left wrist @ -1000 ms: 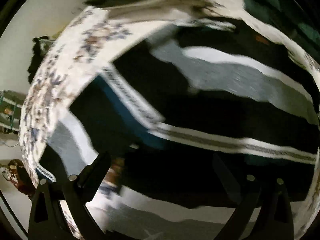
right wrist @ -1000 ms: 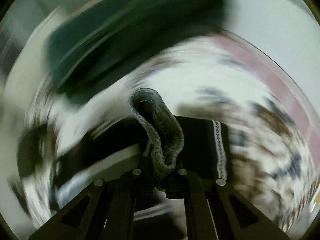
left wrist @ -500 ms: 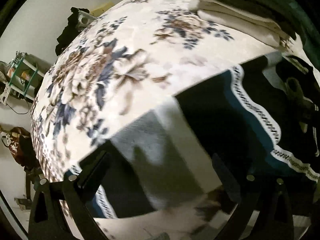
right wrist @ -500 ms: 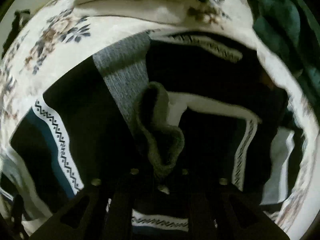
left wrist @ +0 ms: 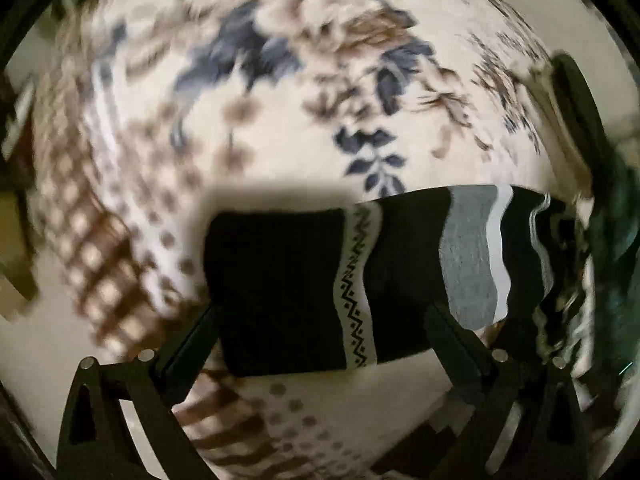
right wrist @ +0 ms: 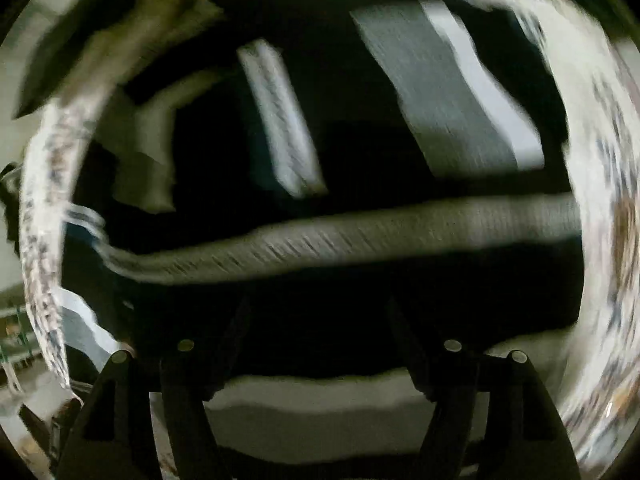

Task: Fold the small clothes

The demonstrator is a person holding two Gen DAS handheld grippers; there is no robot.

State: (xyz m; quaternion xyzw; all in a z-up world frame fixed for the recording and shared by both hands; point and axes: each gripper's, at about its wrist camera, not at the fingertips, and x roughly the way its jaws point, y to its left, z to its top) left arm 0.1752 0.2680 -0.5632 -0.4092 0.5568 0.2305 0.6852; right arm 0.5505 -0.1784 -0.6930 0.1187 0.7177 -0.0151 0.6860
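- Sweater (left wrist: 280, 288) — dark knit with a zigzag band and grey and white stripes — lies on the flowered blanket (left wrist: 280, 80), folded into a long strip, probably so the next fold can shorten it.
- Left tool (left wrist: 320, 316) has its fingers spread wide and holds nothing; the dark end of the sweater sits between and just beyond them, one finger (left wrist: 192, 340) at its near corner, the other finger (left wrist: 452, 336) under the striped part. It looks placed to take or press that end.
- Right tool (right wrist: 320, 328) is also spread, pinching nothing as far as the blurred view shows.
- In the right view the sweater fills nearly the whole frame, very close; its ribbed grey hem (right wrist: 360, 236) runs across just ahead of the fingertips — likely the edge to grab next.
- Blur in both views makes it hard to tell whether either tool touches the cloth.
- Other dark and green clothes (left wrist: 616, 240) lie heaped at the right edge, beside the sweater.
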